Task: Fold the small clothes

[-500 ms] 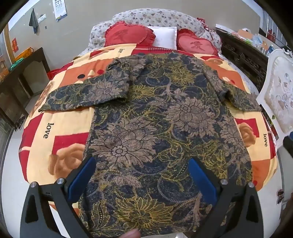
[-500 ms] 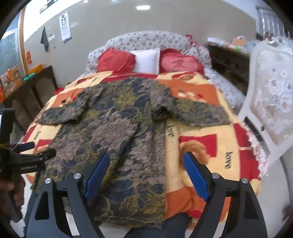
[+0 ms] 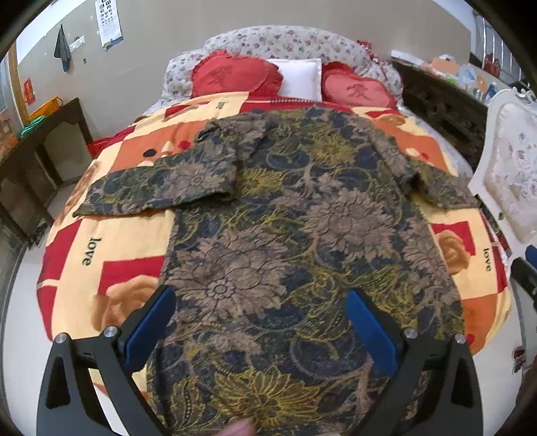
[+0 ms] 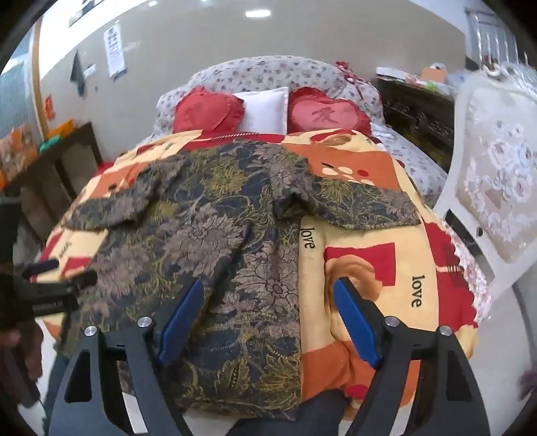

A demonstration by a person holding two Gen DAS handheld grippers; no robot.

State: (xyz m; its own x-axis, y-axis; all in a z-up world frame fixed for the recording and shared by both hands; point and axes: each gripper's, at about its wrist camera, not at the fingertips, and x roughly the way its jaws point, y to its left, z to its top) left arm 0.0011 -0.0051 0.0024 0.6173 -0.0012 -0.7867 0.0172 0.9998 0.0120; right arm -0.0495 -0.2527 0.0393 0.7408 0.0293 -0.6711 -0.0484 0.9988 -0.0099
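Floral jacket [image 3: 288, 234]: spread flat on the bed quilt [image 3: 110, 248], sleeves out; likely soft, limp, light. Best taken at the near hem corners. Left tongs [image 3: 258, 322] and right tongs [image 4: 268, 318] released, empty above it.

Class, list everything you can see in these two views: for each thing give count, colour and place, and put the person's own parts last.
Garment: one, dark floral, spread flat on quilt.
Quilt: one, red, orange and cream, covering bed.
Heart cushions: two, red, at bed head.
Pillow: one, white, between the cushions.
Chair: one, white, right of bed.
Dark table: one, left of bed.
Wall chart: one, white, on wall.
Left tongs: one, black with blue pads, open above garment hem.
Right tongs: one, same colours, open over garment's right edge.
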